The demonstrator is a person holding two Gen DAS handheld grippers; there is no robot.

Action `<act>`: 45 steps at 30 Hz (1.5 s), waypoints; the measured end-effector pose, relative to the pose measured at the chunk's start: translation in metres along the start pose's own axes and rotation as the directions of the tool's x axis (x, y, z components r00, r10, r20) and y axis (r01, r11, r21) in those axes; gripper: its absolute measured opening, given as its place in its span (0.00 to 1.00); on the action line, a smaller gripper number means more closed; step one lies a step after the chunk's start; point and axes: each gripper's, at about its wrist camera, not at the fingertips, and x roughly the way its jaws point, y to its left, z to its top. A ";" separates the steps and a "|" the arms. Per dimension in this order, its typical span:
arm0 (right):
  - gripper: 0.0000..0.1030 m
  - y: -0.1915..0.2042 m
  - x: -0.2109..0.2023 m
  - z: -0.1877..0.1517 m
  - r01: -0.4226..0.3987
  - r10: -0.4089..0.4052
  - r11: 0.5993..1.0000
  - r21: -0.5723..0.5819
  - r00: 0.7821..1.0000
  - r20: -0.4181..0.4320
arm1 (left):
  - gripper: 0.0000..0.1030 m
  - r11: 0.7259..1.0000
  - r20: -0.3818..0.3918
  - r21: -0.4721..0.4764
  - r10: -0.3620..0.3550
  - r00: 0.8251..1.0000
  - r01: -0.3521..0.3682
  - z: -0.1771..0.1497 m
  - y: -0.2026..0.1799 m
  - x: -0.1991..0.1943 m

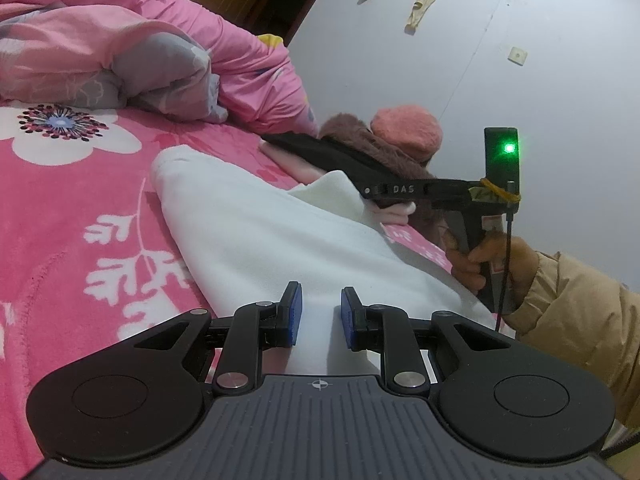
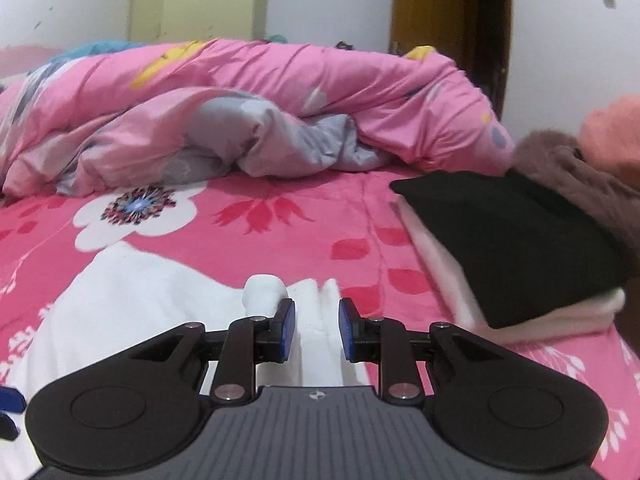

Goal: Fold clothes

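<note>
A white fleece garment [image 1: 260, 232] lies rumpled on the pink flowered bed sheet [image 1: 72, 208]. My left gripper [image 1: 320, 316] rests on its near part, blue pads a little apart with white cloth filling the gap. In the right wrist view the same white garment [image 2: 140, 300] bunches into ridges under my right gripper [image 2: 317, 328]. Those jaws stand apart; cloth lies between them and the pads do not press on it. A hand in a tan sleeve [image 1: 492, 260] grips the right gripper's handle.
A black folded garment [image 2: 512, 240] sits on a white folded one [image 2: 560, 316] at the bed's right side. Beside them are a brown fluffy garment [image 2: 580, 176] and a salmon item [image 2: 612, 132]. A pink and grey duvet [image 2: 280, 112] is heaped across the back.
</note>
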 end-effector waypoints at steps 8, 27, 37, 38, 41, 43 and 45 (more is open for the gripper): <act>0.25 0.005 0.028 0.001 -0.035 0.032 0.998 -0.044 0.996 -0.081 | 0.20 1.000 0.002 -0.009 -0.007 1.000 0.007 -0.001 0.001 -0.001; 0.01 -0.007 0.018 0.003 0.014 -0.014 1.000 0.004 0.999 -0.038 | 0.21 1.000 0.013 -0.009 -0.003 1.000 0.003 0.003 -0.003 -0.001; 0.00 -0.018 0.033 -0.005 0.075 -0.073 0.997 0.026 0.995 -0.067 | 0.21 0.999 0.006 0.037 0.011 1.000 -0.011 0.004 -0.010 0.004; 0.00 -0.018 0.039 -0.007 0.081 -0.079 0.997 0.019 0.993 -0.086 | 0.21 0.999 0.007 0.035 0.010 1.000 -0.011 0.003 -0.010 0.004; 0.00 -0.030 0.051 -0.009 0.173 -0.164 0.984 0.050 0.976 -0.142 | 0.21 1.000 0.005 0.025 0.010 1.000 -0.010 0.003 -0.007 0.004; 0.00 -0.058 0.037 -0.007 0.128 -0.101 0.967 0.222 0.987 -0.127 | 0.21 1.000 0.006 0.020 0.010 1.000 -0.010 0.002 -0.006 0.003; 0.01 -0.086 0.002 -0.010 0.033 -0.025 0.922 0.385 0.999 -0.026 | 0.21 1.000 0.009 0.013 0.008 1.000 -0.008 0.002 -0.004 0.003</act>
